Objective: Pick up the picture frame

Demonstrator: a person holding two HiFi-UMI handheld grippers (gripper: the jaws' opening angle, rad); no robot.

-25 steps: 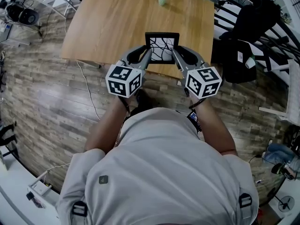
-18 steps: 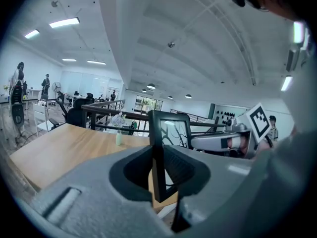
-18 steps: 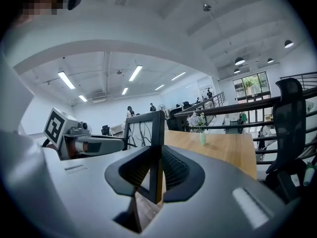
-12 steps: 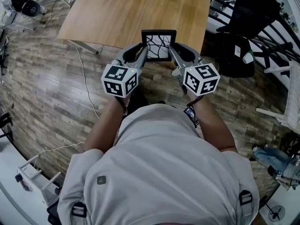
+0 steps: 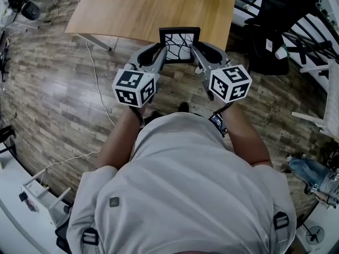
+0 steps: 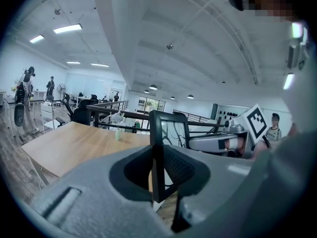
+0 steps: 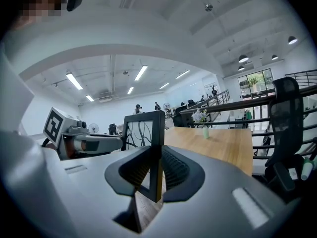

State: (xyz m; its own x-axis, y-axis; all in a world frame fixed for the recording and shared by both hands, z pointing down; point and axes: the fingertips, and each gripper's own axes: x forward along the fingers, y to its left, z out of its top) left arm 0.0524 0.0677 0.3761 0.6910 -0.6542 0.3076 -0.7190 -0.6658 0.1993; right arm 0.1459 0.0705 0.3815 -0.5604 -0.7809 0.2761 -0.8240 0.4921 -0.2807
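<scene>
Plainly, the picture frame (image 5: 180, 45) is in the air, carried upright between the two tools in front of the person's chest. It hangs over the near edge of the wooden tabletop (image 5: 148, 9), and in the right gripper view plank floor (image 5: 53, 89) shows under its lower corner.

The left gripper (image 6: 157, 168) has its jaws closed on the frame's left-hand black border, partway open only because the border's thickness fills the gap. The ribbed pad presses one face and the opposite jaw presses the other. The right gripper (image 7: 155, 175) does the same on the right-hand border, its jaws likewise pinched on the moulding, not on the glass.

Gripping the two side rails makes sense. A thin, flat frame held on one edge alone would tend to swing or twist, while opposed grips on both sides hold it square and vertical. The glazed print with its dark branching lines is left untouched. Both tools point forward and slightly down, so the bite sits on the lower half of each rail and the top of the frame stands above the jaws.

A small vase (image 7: 204, 129) of flowers sits well apart at the far end of the tabletop, out of the way.

Judged from this, the pick-up itself looks done, and the remaining risk is the two hands drifting apart or together and racking the frame.
</scene>
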